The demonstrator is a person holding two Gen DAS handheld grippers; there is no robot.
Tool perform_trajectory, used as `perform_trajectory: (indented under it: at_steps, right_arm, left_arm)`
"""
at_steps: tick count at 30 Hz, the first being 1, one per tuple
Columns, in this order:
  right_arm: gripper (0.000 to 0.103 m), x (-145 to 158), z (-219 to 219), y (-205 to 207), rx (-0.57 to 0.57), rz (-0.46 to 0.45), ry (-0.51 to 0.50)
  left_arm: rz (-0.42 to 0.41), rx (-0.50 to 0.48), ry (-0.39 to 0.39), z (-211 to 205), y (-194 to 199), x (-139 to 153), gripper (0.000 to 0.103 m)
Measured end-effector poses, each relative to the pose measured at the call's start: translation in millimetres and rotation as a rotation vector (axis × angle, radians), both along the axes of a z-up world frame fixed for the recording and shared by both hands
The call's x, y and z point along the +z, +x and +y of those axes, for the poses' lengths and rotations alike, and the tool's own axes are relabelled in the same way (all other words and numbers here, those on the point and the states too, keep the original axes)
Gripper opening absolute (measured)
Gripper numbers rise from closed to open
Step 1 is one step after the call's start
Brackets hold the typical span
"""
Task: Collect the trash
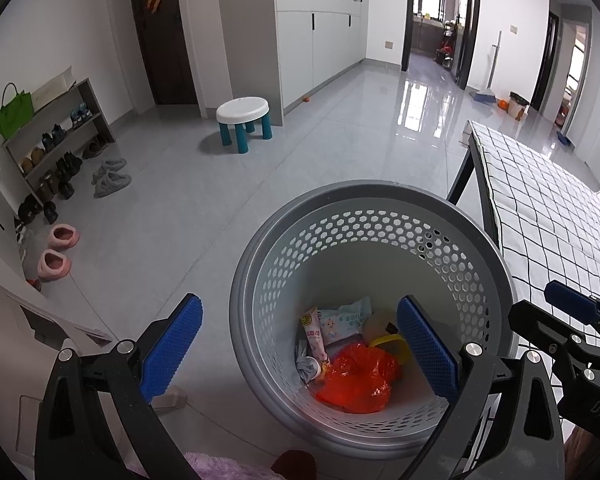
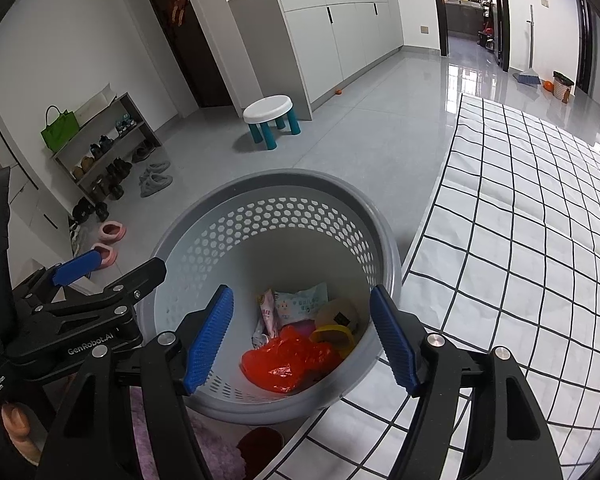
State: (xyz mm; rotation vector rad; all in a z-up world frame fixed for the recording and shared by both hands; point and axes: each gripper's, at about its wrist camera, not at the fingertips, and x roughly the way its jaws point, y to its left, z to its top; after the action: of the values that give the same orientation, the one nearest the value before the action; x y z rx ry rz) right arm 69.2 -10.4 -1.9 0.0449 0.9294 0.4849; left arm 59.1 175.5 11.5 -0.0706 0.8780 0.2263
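Note:
A grey perforated waste basket (image 1: 380, 194) stands on the floor beside the table. Inside it lie a red plastic bag (image 1: 356, 376), a pale blue wipes packet (image 1: 348, 318), a pink and white tube (image 1: 314, 336) and a yellow ring-shaped piece (image 1: 388, 342). My left gripper (image 1: 300, 348) hovers over the basket's left rim, its blue pads wide apart and holding nothing. My right gripper (image 2: 302, 340) hangs over the basket's mouth (image 2: 280, 178), open, with nothing between its pads; the red bag (image 2: 288, 360) lies far below them.
A table with a black-and-white checked cloth (image 2: 520, 220) borders the basket on the right. On the floor are a white stool with teal legs (image 1: 244, 114), a shoe rack (image 1: 56, 136) and pink slippers (image 1: 62, 236). Purple fluffy fabric (image 1: 220, 466) lies at the bottom edge.

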Motion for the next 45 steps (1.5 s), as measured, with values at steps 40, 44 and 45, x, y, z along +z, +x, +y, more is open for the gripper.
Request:
perform_trajectory:
  at_steps: [40,44,45]
  right_arm:
    - [0.068,-4.4,0.0,1.2,0.014,0.001,-0.014]
    - [0.068,-4.4,-0.8,1.9,0.015,0.0,-0.014]
    - [0.068,-4.3,-0.6,1.8,0.014,0.0,-0.014]
  left_arm:
    - [-0.004,0.029,0.034,0.4,1.0,1.2,0.096]
    - [-0.004,0.029,0.038,0.2,1.6,0.8,0.096]
    - [-0.004,0.029,0.038,0.3,1.3,0.9,0.096]
